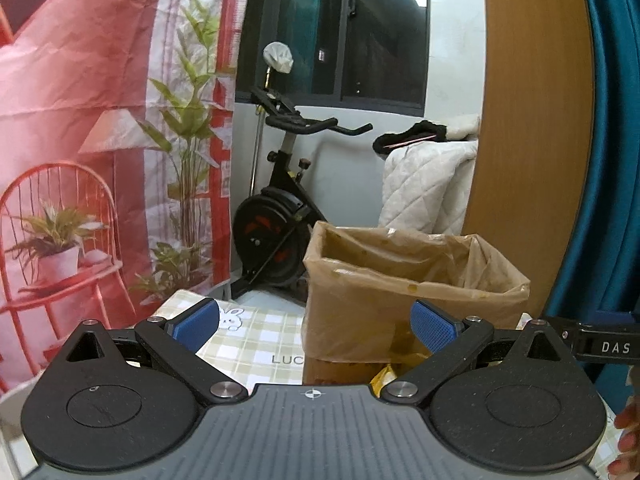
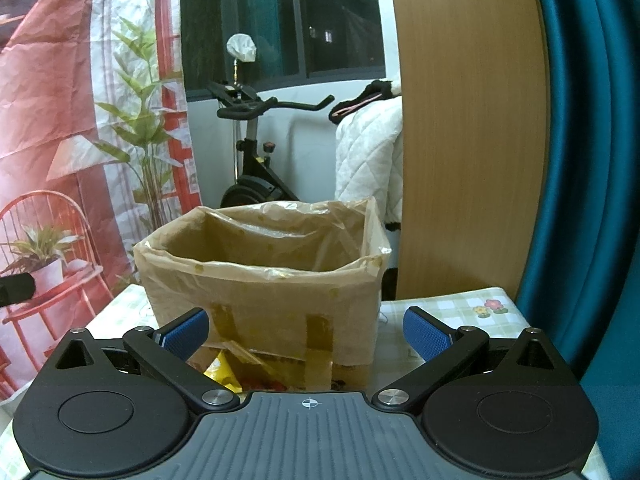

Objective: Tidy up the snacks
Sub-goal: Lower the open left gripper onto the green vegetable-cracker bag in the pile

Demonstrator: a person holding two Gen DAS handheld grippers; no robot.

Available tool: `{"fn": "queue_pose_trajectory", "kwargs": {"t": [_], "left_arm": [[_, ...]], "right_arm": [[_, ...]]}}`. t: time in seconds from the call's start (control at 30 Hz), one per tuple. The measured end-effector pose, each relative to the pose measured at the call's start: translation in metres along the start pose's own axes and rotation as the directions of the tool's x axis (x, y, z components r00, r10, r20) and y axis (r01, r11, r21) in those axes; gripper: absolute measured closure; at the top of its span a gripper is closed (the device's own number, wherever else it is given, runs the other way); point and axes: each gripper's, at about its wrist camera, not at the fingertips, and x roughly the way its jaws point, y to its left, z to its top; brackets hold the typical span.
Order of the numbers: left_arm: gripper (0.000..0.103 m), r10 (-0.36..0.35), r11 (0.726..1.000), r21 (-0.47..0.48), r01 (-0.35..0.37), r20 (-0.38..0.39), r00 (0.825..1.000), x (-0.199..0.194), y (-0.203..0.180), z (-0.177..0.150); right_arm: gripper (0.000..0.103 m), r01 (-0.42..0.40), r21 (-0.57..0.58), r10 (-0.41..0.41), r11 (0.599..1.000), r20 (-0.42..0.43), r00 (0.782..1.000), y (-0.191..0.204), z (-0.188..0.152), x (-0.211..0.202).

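one lined box [image 2: 260, 280], one yellow snack packet [image 2: 222, 374], one exercise bike [image 1: 280, 208].

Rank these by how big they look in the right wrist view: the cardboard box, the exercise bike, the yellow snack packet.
1. cardboard box, though nearness inflates it
2. exercise bike, farther off and partly hidden
3. yellow snack packet, mostly hidden

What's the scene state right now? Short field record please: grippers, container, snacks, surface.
left hand-held gripper: open, holding nothing
right hand-held gripper: open, holding nothing
container: cardboard box lined with a plastic bag, top open, standing on the table
box contents: not visible from either view
snacks: yellow packet on the table in front of the box, partly hidden by the gripper body
surface: table with checked green cloth
background: exercise bike, wooden panel
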Motion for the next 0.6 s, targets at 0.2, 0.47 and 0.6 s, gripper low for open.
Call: {"fn": "queue_pose_trajectory", "kwargs": {"t": [0.2, 0.47, 0.6], "left_arm": [[0.0, 0.016, 1.0, -0.025, -0.017, -0.054, 0.998, 0.011, 0.017, -0.017], [0.001, -0.002, 0.999, -0.038, -0.001, -0.086, 0.996, 0.02, 0.028, -0.036], [0.001, -0.029, 0.999, -0.042, 0.026, -0.085, 0.996, 0.022, 0.028, -0.041]], "right_arm": [[0.0, -0.056, 0.017, 0.056, 0.998, 0.011, 0.998, 0.007, -0.023, 0.01], [0.0, -0.091, -0.023, 0.09, 0.996, -0.012, 0.996, 0.026, -0.058, 0.019], [0.0, -0.104, -0.031, 0.104, 0.994, -0.026, 0.994, 0.028, -0.063, 0.021]]}}
